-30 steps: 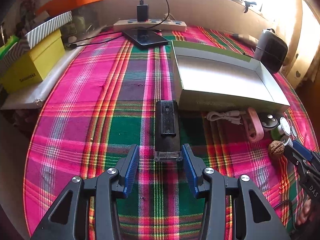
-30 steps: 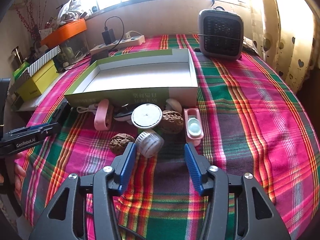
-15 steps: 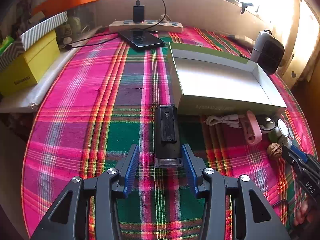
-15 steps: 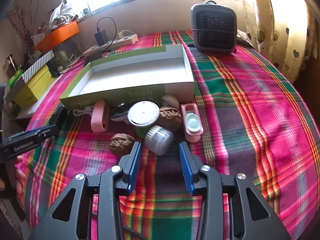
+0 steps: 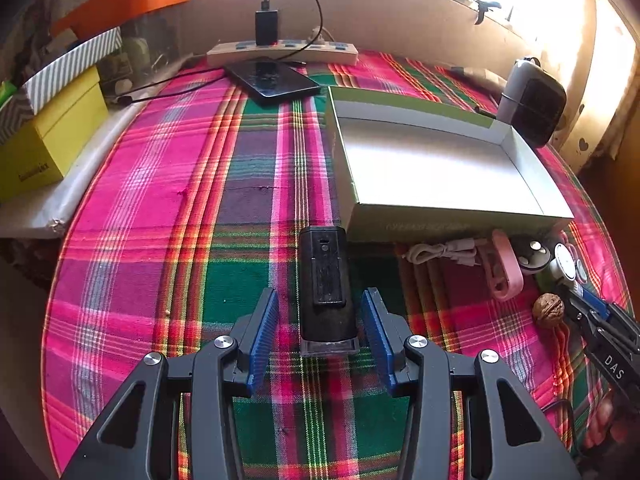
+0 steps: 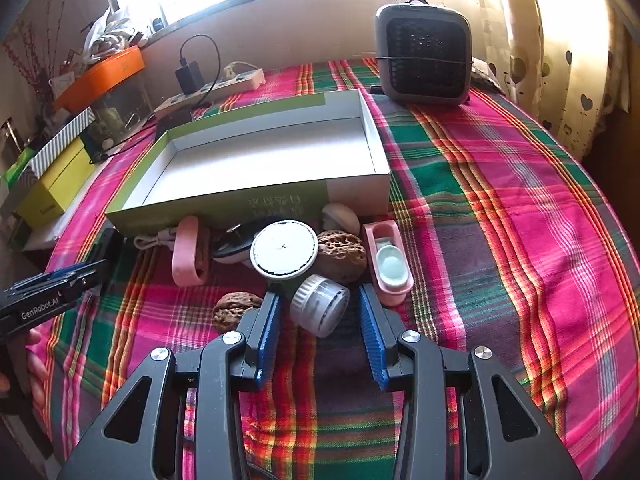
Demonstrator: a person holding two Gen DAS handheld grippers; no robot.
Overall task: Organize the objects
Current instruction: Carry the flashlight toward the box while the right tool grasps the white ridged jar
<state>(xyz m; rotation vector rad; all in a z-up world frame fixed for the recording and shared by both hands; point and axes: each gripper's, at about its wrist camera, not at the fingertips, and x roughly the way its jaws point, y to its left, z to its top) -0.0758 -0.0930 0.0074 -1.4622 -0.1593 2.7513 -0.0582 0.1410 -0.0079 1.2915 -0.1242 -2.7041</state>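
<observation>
In front of the open box (image 6: 248,196), the right gripper (image 6: 318,312) is closing around the small white jar (image 6: 320,310), pads not quite touching, so it should squeeze squarely before lifting, while the left gripper (image 5: 320,334) sits spread around the black device (image 5: 326,292).

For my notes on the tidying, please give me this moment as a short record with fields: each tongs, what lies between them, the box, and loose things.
left tongs: open, astride the black device, pads not touching it
right tongs: closing around the small white jar, gaps still visible on both sides
box: open, nothing inside, on the plaid cloth
loose things in front of box: white round lid, large walnut, small walnut, pink case, pink loop, white cable
</observation>
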